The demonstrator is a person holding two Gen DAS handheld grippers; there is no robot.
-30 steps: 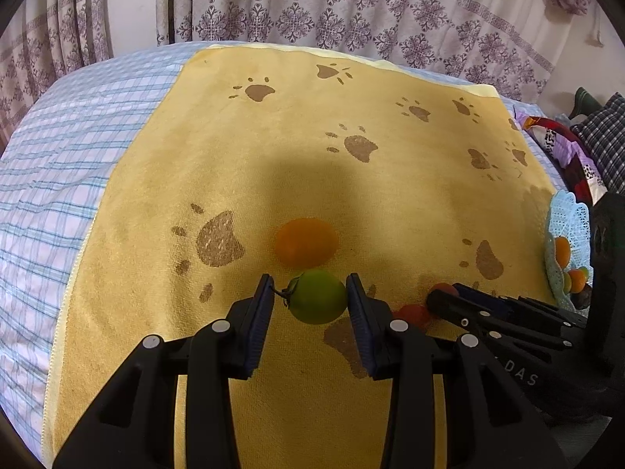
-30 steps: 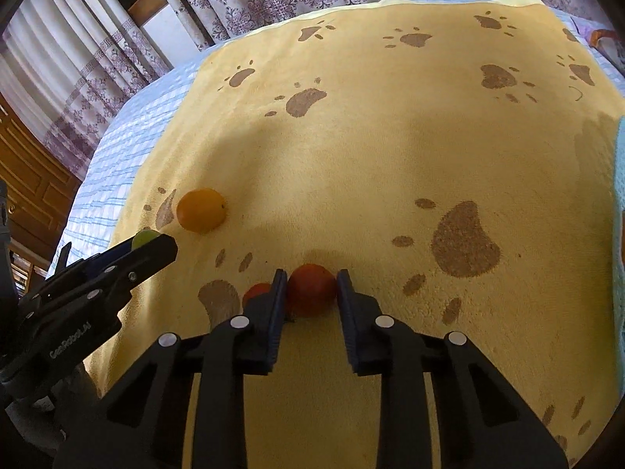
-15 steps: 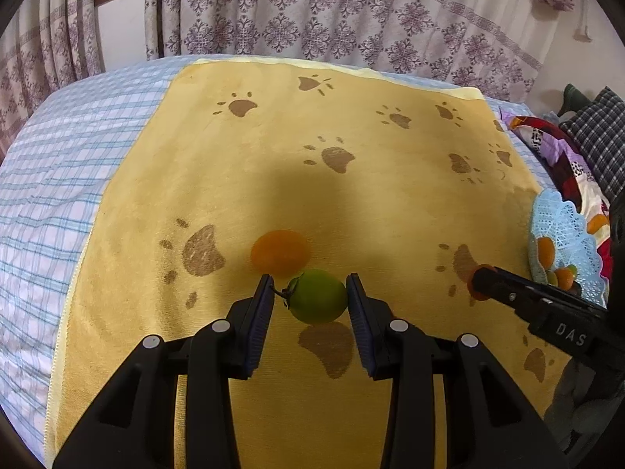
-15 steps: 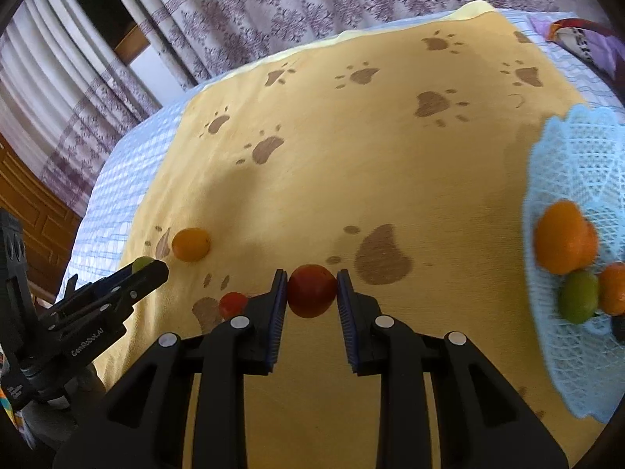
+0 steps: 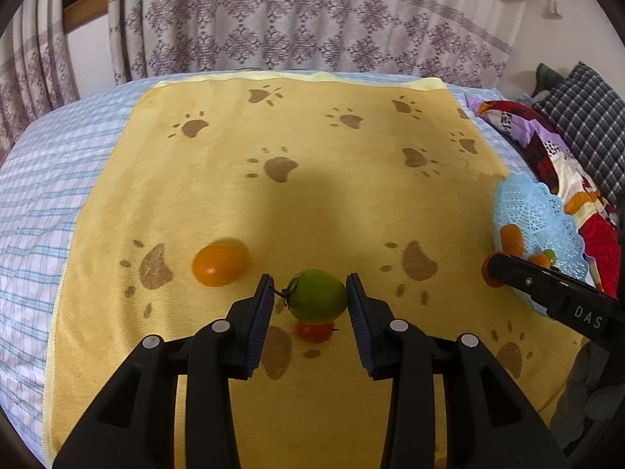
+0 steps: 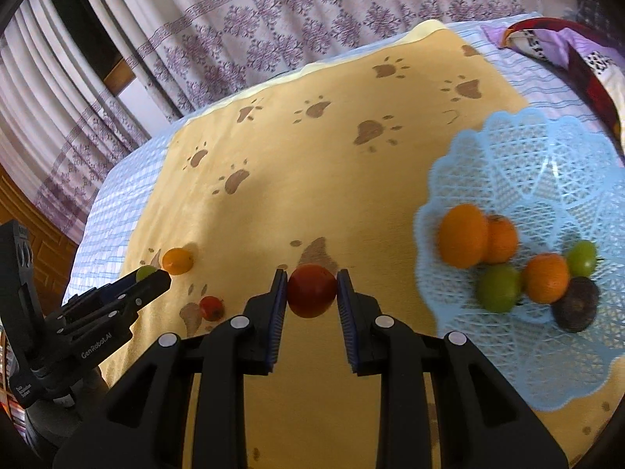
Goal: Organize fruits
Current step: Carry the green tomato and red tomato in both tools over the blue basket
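Note:
My left gripper (image 5: 308,297) is shut on a green tomato (image 5: 317,295) and holds it above the yellow paw-print towel (image 5: 312,179). A small red tomato (image 5: 313,331) lies on the towel just below it, and an orange fruit (image 5: 219,265) lies to its left. My right gripper (image 6: 310,293) is shut on a red tomato (image 6: 311,290), held above the towel left of the light-blue lattice basket (image 6: 519,164). The basket holds several orange, green and dark fruits. The basket also shows at the right of the left wrist view (image 5: 523,211).
The towel lies on a blue checked bed sheet (image 5: 39,195). Patterned curtains (image 5: 312,19) hang behind the bed. Colourful cloths and a checked pillow (image 5: 586,117) lie at the right, just beyond the basket.
Both grippers have lifted with their fruits and moved right. The basket has come into full view in the right wrist view. The small red tomato now lies under the left gripper.

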